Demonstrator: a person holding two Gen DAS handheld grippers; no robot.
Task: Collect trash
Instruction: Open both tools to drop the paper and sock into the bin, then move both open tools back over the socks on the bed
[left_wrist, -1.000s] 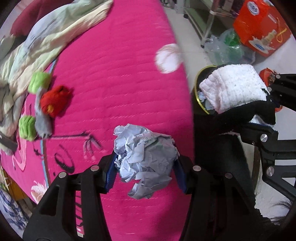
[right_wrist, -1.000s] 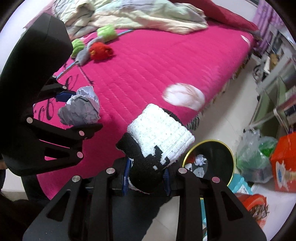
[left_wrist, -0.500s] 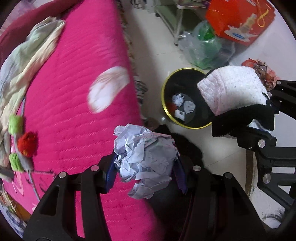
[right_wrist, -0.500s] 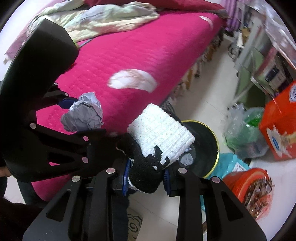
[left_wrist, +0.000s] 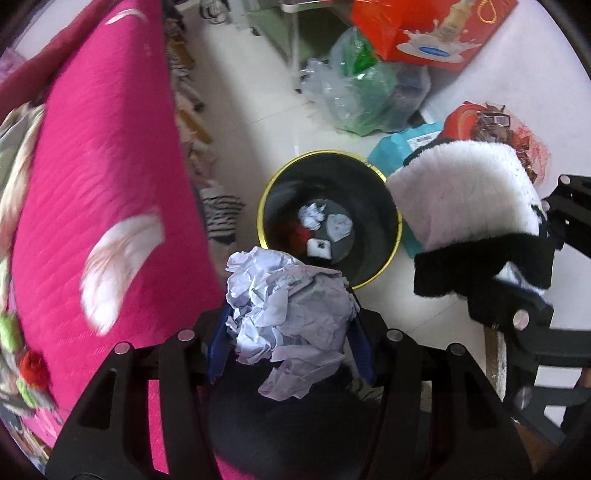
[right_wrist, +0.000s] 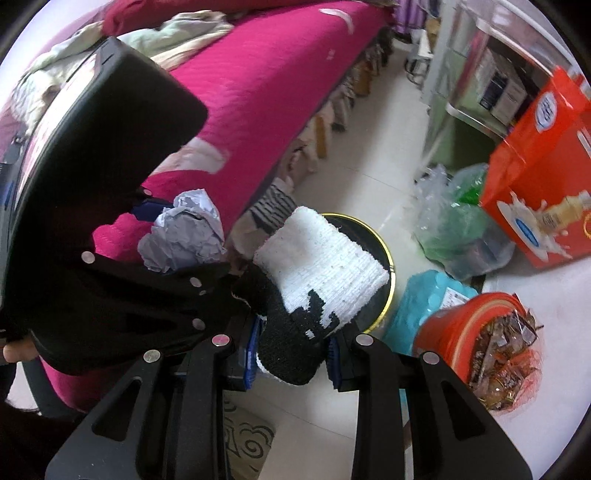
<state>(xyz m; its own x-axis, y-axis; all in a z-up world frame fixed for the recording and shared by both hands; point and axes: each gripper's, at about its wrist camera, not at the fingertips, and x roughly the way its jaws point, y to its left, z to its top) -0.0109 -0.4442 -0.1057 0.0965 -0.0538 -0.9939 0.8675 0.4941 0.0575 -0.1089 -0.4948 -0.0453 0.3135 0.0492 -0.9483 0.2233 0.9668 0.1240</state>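
left gripper (left_wrist: 290, 332) jaws grasp paper wad (left_wrist: 288, 314); right gripper (right_wrist: 291, 347) jaws grasp sock (right_wrist: 314, 280); bin (left_wrist: 391, 254) beside bed edge (left_wrist: 192, 206)

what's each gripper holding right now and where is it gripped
Left gripper: crumpled paper ball, pinched across its sides. Right gripper: black-and-white sock, clamped at its black end.
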